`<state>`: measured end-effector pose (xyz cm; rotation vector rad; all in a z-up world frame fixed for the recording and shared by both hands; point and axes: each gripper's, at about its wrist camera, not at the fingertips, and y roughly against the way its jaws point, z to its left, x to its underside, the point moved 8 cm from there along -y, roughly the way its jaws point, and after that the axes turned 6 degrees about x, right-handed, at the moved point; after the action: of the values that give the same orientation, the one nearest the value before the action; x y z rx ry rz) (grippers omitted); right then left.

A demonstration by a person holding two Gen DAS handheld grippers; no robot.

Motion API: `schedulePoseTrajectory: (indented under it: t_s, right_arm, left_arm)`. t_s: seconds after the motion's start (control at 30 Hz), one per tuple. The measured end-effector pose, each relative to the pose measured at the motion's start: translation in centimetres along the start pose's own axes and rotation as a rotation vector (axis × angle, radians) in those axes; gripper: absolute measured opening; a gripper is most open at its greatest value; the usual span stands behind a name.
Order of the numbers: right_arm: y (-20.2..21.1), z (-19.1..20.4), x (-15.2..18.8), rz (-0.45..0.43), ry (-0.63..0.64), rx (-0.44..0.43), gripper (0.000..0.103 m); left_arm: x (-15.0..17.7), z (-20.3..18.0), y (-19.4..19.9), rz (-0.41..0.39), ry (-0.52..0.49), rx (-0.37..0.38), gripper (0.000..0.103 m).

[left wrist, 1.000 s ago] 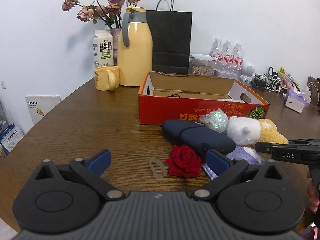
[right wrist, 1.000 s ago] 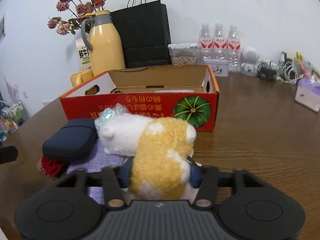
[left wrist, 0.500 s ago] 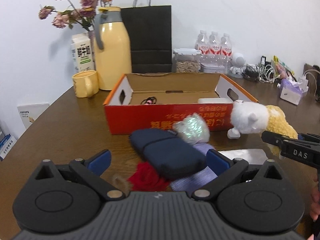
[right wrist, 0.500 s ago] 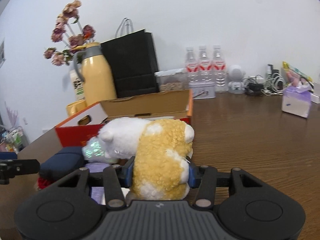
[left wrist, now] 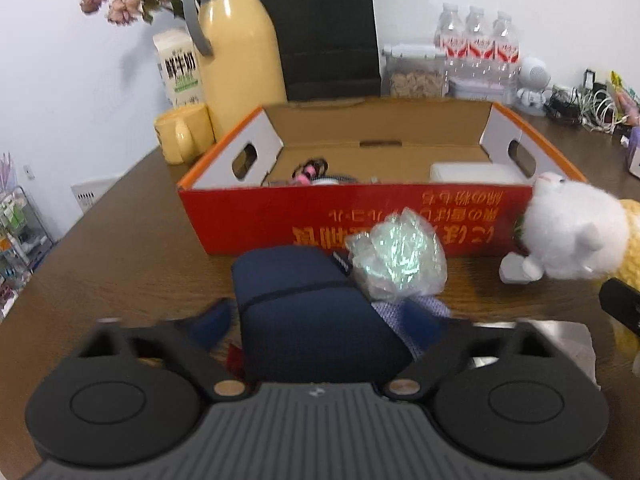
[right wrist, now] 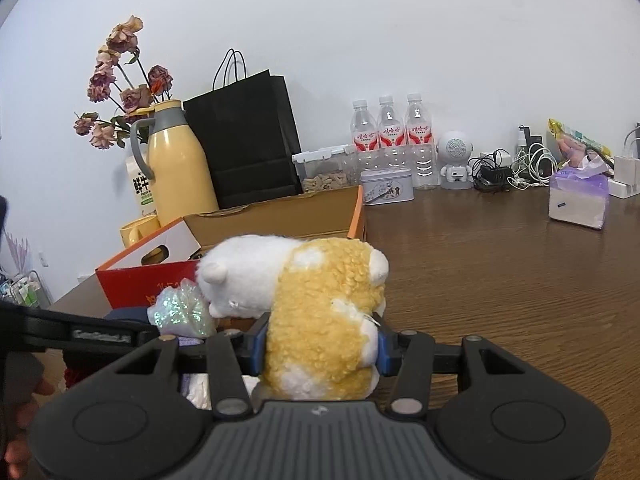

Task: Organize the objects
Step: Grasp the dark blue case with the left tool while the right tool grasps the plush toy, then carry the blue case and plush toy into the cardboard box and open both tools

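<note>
In the left wrist view, the left gripper (left wrist: 320,322) jaws are closing around the dark navy zippered fabric case (left wrist: 308,312) lying on the brown wooden desk (left wrist: 120,264) before the red cardboard box (left wrist: 360,216), while in the right wrist view the right gripper (right wrist: 320,346) jaws are clamped on the white-and-yellow plush toy (right wrist: 320,320).

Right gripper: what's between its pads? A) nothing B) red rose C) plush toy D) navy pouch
C: the right gripper has its blue pads pressed into the yellow body of the plush toy.
</note>
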<state>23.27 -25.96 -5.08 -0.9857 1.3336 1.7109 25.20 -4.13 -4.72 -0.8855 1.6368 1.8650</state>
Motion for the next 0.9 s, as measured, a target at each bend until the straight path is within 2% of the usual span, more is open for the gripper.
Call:
schedulePoseTrajectory:
  t_s: [0.13, 0.33, 0.5, 0.9]
  right_arm:
    - [0.0, 0.0, -0.1, 0.002, -0.012, -0.021, 0.048]
    - [0.2, 0.1, -0.1, -0.005, -0.009, -0.042, 0.048]
    - [0.2, 0.1, -0.1, -0.003, -0.007, -0.041, 0.048]
    - [0.6, 0.9, 0.0, -0.009, 0.026, -0.065, 0.048]
  left_arm:
    - [0.2, 0.5, 0.3, -0.006, 0.02, 0.026, 0.072]
    - [0.4, 2.0, 1.6, -0.029, 0.066, 0.061, 0.066]
    - [0.3, 2.9, 3.3, -0.07, 0.071, 0.105, 0.062]
    - [-0.3, 4.9, 7.0, -0.196, 0.078, 0.22, 0.06]
